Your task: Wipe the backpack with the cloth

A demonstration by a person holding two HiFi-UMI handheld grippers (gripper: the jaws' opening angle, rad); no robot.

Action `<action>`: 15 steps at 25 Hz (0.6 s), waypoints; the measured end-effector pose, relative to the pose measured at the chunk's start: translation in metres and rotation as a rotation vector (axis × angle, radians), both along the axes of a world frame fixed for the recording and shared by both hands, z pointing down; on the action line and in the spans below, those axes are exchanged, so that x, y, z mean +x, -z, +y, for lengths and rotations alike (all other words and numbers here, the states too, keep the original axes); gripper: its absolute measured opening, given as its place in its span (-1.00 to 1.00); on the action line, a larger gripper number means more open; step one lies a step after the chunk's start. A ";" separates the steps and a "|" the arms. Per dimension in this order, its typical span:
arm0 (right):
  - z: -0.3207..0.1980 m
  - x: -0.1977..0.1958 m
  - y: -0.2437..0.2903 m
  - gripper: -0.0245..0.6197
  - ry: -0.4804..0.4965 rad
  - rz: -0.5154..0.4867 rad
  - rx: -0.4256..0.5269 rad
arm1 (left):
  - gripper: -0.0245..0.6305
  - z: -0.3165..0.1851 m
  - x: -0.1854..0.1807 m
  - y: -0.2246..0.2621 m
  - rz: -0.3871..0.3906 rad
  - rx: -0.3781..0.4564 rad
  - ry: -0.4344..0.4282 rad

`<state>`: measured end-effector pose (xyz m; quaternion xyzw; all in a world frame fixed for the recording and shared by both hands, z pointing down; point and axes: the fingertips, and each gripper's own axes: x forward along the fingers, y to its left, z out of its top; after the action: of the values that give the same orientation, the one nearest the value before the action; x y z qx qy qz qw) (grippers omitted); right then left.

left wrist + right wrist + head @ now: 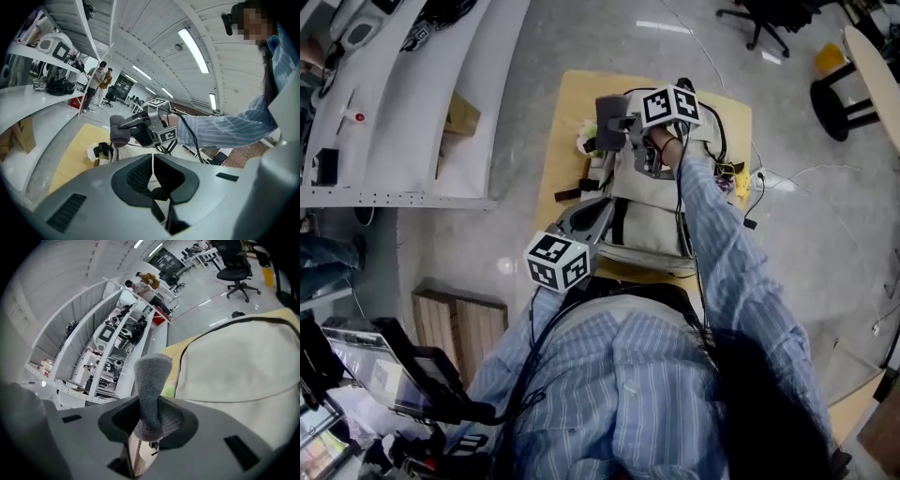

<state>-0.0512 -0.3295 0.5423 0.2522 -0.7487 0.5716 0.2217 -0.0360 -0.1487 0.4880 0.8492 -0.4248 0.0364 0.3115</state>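
Observation:
A beige backpack [652, 202] with black straps lies on a small wooden table [558, 141]. My right gripper [621, 122] is over the backpack's far end, shut on a grey cloth [608, 120]. In the right gripper view the cloth [151, 380] sticks up out of the jaws, with the backpack's pale panel [234, 362] to its right. My left gripper [596, 214] rests at the backpack's near left side. In the left gripper view its jaws are closed on a black strap [159, 194]. The right gripper [140, 129] and its cloth [119, 130] show beyond.
White shelves [412, 94] with equipment run along the left. A white and green item [584, 139] lies at the table's left by the backpack. Cables and a power strip [764, 178] lie on the floor to the right. A wooden crate [459, 323] stands near left.

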 end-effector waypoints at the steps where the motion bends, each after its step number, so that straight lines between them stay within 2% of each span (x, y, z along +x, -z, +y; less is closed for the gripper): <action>1: 0.001 -0.006 -0.006 -0.61 0.004 0.007 -0.010 | -0.88 0.001 -0.005 -0.001 0.000 -0.003 0.009; 6: -0.001 0.006 -0.031 -0.61 0.003 0.087 -0.001 | -0.88 0.002 -0.021 -0.003 0.002 -0.006 0.037; 9: -0.006 0.027 -0.030 -0.61 -0.060 0.046 -0.032 | -0.88 0.001 -0.025 -0.004 0.005 -0.006 0.033; 12: -0.014 0.057 -0.024 -0.61 -0.124 0.038 -0.035 | -0.88 -0.003 -0.021 -0.002 0.006 -0.002 0.008; 15: -0.021 0.101 -0.026 -0.61 -0.153 0.104 0.000 | -0.88 -0.006 -0.008 -0.003 0.004 0.008 -0.027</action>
<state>0.0501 -0.3507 0.5688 0.3380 -0.7147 0.5730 0.2160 -0.0441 -0.1550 0.4908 0.8563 -0.4126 0.0371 0.3086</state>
